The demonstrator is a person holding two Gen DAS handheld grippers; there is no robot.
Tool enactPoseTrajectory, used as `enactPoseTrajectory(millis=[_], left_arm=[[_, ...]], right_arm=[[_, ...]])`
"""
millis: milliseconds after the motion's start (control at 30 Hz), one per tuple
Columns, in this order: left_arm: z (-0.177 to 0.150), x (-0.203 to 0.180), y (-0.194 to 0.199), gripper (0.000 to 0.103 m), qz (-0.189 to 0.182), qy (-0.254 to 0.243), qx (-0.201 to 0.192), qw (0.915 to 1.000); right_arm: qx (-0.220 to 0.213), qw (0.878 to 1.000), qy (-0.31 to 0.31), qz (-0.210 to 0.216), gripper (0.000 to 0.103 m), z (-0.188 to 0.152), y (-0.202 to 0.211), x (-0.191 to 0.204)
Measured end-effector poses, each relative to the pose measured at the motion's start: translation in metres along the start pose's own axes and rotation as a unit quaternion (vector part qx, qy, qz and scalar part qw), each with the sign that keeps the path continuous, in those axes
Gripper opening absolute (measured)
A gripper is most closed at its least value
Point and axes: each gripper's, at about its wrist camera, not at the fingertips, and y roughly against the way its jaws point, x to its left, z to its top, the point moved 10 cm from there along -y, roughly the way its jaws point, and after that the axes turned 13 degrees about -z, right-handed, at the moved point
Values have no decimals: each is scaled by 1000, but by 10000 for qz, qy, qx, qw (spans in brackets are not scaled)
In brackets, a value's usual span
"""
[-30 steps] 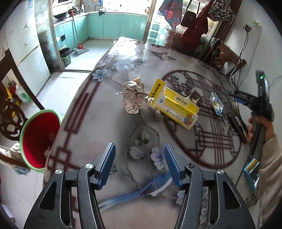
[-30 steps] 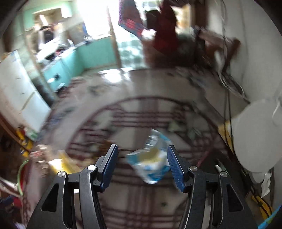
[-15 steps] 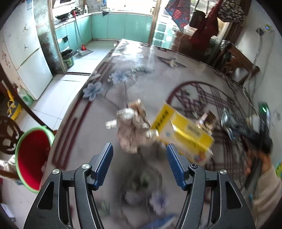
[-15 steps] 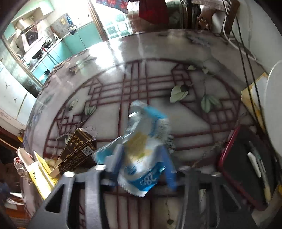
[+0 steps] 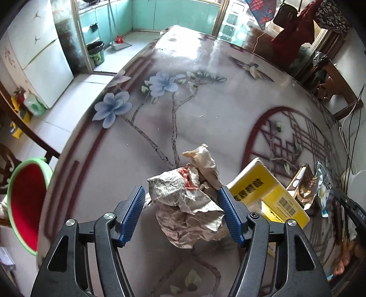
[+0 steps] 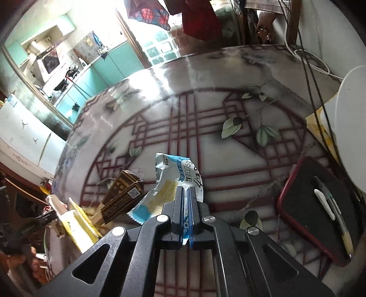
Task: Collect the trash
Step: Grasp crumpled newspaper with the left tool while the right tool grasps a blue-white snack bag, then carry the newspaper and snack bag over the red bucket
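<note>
Newspaper wad point(image 5: 187, 205) between open left hand-held gripper point(image 5: 180, 214) fingers

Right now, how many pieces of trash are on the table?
4. The crumpled newspaper sits between the open left tool. The yellow box lies beside it, then the brown carton. The blue wrapper is pinched in the right tool. More may be hidden.

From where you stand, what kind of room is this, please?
Most likely a home dining area that opens onto a kitchen. A large round table with a painted flower pattern fills the view, teal kitchen cabinets stand beyond the doorway, and a white refrigerator stands at the left.
</note>
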Motion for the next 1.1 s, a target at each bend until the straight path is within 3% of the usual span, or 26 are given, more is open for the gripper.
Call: enactPoseTrajectory(millis=[67,133,267,400,533,600,633,667,700,767,1100], left_arm=[[-1,1,-3,64,-73,67,13,10000],[-3,1,-8,51,-213,129,94,9996],[-3,1,-3,43,-341,162,82,9993],[-5,5,16,42,-296,154,-113,9994],[-17,7,34,44,-313,101,-112,9994],[-25,9,42,45,-308,101,-69,9995],[-30,10,46,45,-295,103,-57,9995],[-33,11,49,46,-283,98,-51,9995],[-38,11,53,46,-252,75,-51,9996],[-44,12,60,46,-178,26,-57,9998],[-74,1,83,46,-434,53,-84,9990]], right_arm=[[-88,9999,-56,31,2,3,5,-2],[-118,9998,-167,45,6,5,5,-3],[-127,9993,-338,71,33,4,4,-8],[-68,9994,-337,-50,46,4,-10,-5],[212,9995,-144,-209,49,-4,-34,6],[169,9988,45,-448,47,-4,-36,9],[133,9988,89,-465,39,-4,-36,10],[156,9987,126,-467,18,-5,-38,12],[165,9987,139,-464,7,-6,-39,12],[235,9990,82,-383,0,-8,-39,11],[-294,9995,56,-90,0,-17,39,16]])
